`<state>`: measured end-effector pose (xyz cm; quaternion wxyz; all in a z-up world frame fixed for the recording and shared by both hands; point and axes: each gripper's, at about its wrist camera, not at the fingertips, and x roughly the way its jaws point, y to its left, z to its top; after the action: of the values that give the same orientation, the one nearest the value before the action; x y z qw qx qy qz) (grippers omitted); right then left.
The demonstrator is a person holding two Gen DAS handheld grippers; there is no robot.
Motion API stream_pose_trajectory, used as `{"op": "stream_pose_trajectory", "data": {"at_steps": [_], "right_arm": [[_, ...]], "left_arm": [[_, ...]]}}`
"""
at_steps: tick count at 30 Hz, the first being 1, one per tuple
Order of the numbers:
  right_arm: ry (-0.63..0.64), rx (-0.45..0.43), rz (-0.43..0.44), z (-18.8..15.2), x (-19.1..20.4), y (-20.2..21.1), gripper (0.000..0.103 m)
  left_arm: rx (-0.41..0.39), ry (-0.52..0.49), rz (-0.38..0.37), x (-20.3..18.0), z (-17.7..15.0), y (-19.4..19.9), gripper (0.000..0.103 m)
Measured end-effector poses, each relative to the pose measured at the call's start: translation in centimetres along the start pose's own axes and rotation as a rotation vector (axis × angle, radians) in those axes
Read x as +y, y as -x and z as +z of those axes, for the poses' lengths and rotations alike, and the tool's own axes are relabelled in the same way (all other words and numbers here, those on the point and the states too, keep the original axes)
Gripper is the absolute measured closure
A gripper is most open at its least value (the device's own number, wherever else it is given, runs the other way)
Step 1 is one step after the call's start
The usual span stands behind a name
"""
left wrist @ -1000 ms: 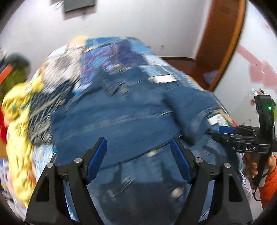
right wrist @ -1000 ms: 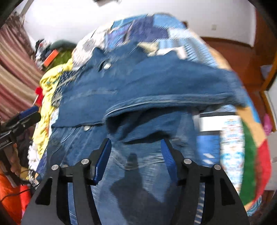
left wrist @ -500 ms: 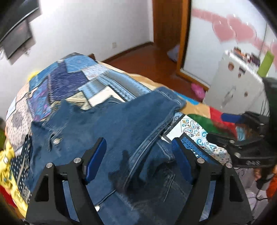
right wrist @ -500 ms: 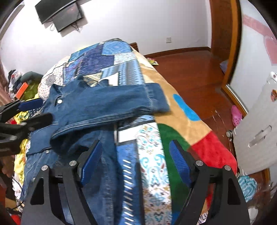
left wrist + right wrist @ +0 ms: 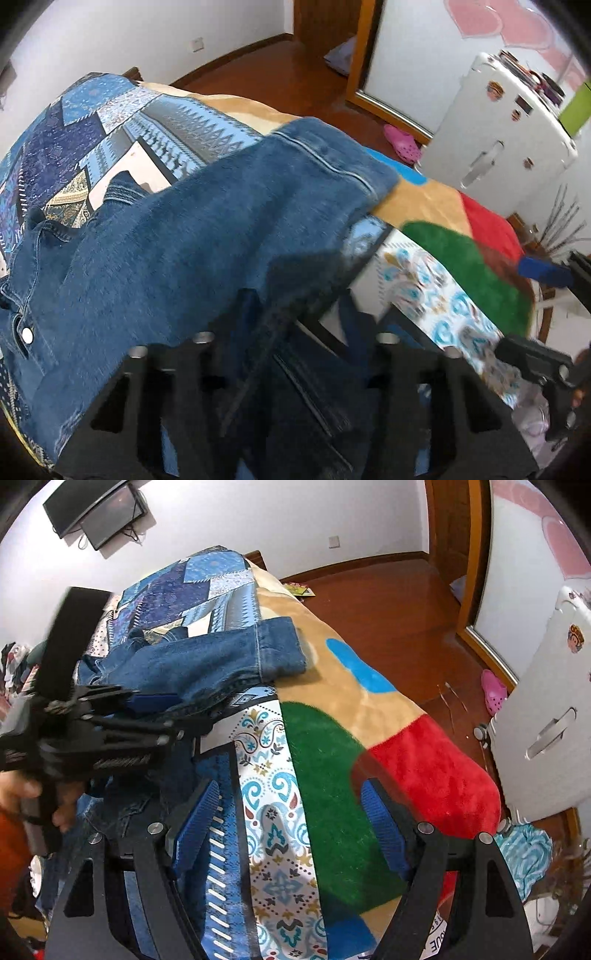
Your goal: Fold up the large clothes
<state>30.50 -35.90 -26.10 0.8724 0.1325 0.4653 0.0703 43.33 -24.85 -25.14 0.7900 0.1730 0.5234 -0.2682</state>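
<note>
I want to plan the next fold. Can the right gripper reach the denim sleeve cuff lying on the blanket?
Probably yes. The right gripper is open and empty above the blanket; nothing lies between it and the sleeve cuff ahead.

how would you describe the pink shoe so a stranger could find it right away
Start at the tall white fridge by the mirrored door. On the wooden floor just left of its base lies the pink clog, alone. It is the only bright pink, perforated thing on the bare boards.
</note>
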Motion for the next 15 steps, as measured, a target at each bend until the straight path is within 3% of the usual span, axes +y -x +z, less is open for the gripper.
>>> {"op": "stream_pose_trajectory", "data": {"at_steps": [2, 9, 13, 14, 15], "right_arm": [[0.002, 0.006, -0.006, 0.0, 0.0, 0.0, 0.026], [0.017, -0.005, 0.012, 0.1, 1.1, 0.5, 0.026], [0.042, -0.008, 0.025, 0.5, 2.6, 0.4, 0.026], [0.044, -0.008, 0.043, 0.7, 3.1, 0.4, 0.026], [0.048, -0.01, 0.061, 0.9, 3.8, 0.4, 0.026]], "left_arm": [[-0.014, 0.013, 0.001, 0.4, 0.2, 0.3, 0.086], [-0.215, 0.071, 0.026, 3.8, -1.0, 7.7, 0.092], [-0.375, 0.117, 0.102, 7.3, -3.2, 14.8, 0.092], [-0.4, 0.133, 0.125, 8.2, -4.1, 16.2, 0.103], [-0.419, 0.153, 0.148, 9.1, -5.0, 17.4, 0.103]]}}
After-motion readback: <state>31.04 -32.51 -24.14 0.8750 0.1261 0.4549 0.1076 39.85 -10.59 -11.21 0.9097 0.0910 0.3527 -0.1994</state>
